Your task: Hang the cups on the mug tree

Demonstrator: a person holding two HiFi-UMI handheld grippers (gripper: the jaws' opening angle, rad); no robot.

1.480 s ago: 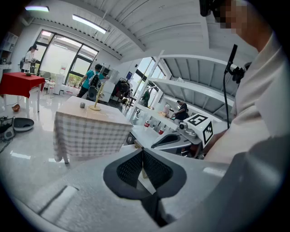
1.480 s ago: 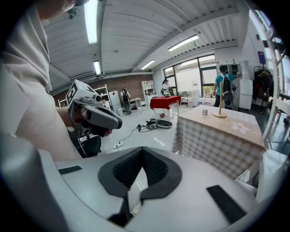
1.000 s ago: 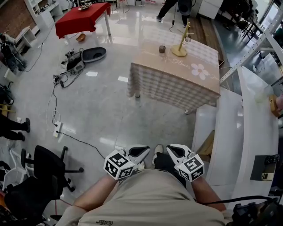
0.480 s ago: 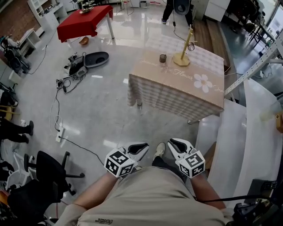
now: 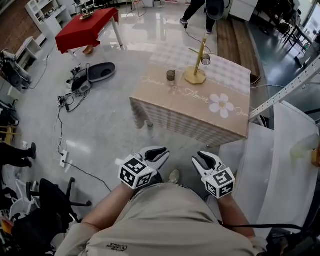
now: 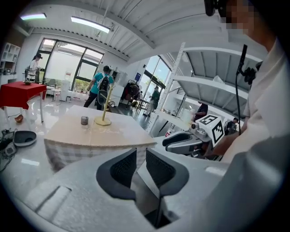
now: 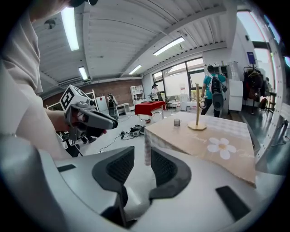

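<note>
A wooden mug tree [image 5: 196, 62] stands at the far side of a table with a flower-print cloth [image 5: 200, 112]. One glass cup [image 5: 205, 60] hangs on it. A dark cup [image 5: 171, 75] stands on the cloth to its left. My left gripper [image 5: 156, 153] and right gripper [image 5: 204, 160] are held close to my body, well short of the table. Both jaw pairs are opening with nothing between them. The left gripper view shows its jaws [image 6: 141, 158] narrowly apart, with the tree [image 6: 104, 108] and dark cup [image 6: 84, 120] far off. The right gripper view shows its jaws [image 7: 142, 163] parted, with the tree [image 7: 197, 113] far off.
White shelving [image 5: 285, 165] runs along my right. On the floor to the left lie cables and a power strip [image 5: 64, 150], a dark oval object [image 5: 101, 71] and an office chair [image 5: 52, 197]. A red-covered table [image 5: 85, 27] stands far left; a person [image 5: 207, 10] walks beyond the table.
The table has come nearer and sits lower in the head view as I walk toward it. My two grippers have moved further apart from each other.
</note>
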